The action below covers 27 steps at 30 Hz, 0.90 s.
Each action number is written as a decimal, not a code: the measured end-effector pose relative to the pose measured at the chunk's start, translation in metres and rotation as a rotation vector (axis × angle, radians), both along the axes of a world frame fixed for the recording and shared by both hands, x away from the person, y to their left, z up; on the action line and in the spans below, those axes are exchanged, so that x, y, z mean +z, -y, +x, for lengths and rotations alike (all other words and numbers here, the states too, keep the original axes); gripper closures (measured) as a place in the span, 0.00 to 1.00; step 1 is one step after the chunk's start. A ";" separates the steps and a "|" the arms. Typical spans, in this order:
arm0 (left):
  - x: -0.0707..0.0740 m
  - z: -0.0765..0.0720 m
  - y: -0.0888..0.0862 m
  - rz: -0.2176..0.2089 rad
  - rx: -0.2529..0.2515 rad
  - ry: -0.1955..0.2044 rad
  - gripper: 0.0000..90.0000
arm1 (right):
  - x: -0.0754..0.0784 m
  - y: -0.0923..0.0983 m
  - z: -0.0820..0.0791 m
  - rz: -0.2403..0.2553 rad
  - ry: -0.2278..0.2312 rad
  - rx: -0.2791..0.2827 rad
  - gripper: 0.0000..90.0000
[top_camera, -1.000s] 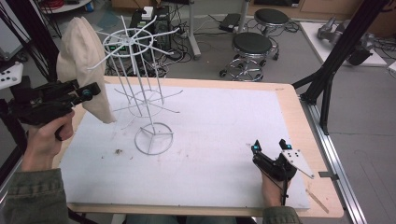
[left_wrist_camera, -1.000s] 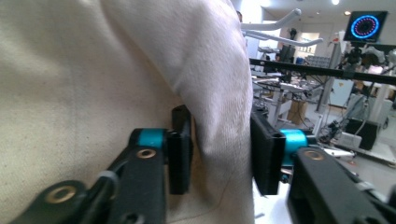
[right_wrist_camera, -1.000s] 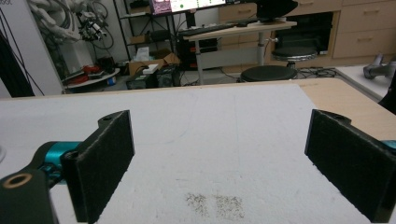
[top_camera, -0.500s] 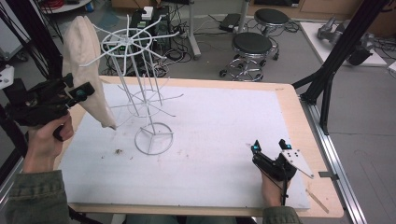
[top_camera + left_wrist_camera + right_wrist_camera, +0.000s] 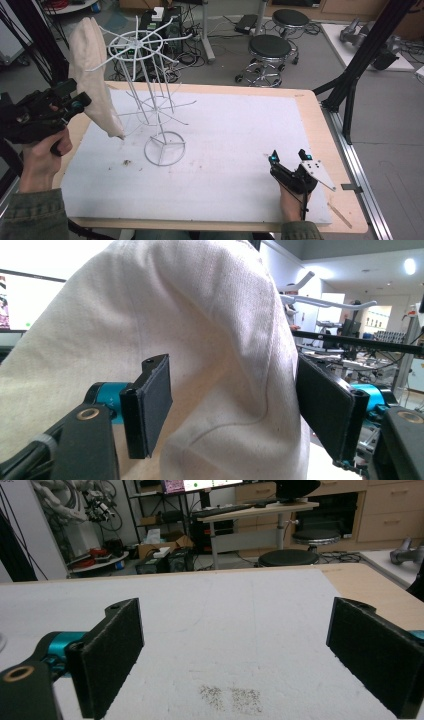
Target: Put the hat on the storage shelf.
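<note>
Item: cream cloth bag [image 5: 92, 75], hung on white wire rack [image 5: 150, 95], upper left of high view.
Left gripper [image 5: 75, 102] fingers just opening, released around bag; right gripper [image 5: 290, 160] released, idle on bench [image 5: 310, 107]. Risk: bag slips off its prong, or a withdrawing finger snags the cloth and tips the rack.

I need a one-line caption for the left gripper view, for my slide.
Left gripper, jaws just opened, with a cream cloth bag between its pads, hanging from a white wire rack.
</note>
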<state>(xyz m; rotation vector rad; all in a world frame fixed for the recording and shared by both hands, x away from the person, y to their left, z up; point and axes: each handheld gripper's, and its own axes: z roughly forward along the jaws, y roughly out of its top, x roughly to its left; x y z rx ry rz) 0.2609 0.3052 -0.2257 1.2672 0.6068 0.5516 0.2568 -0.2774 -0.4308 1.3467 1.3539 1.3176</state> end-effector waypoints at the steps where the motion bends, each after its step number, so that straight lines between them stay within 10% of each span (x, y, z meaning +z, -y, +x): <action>1: -0.001 -0.001 -0.002 -0.008 0.005 0.003 0.35 | 0.000 0.000 0.000 0.001 -0.001 0.000 0.08; 27: -0.064 -0.028 -0.028 0.004 0.150 0.009 0.34 | 0.000 -0.001 -0.001 -0.021 0.010 0.000 0.08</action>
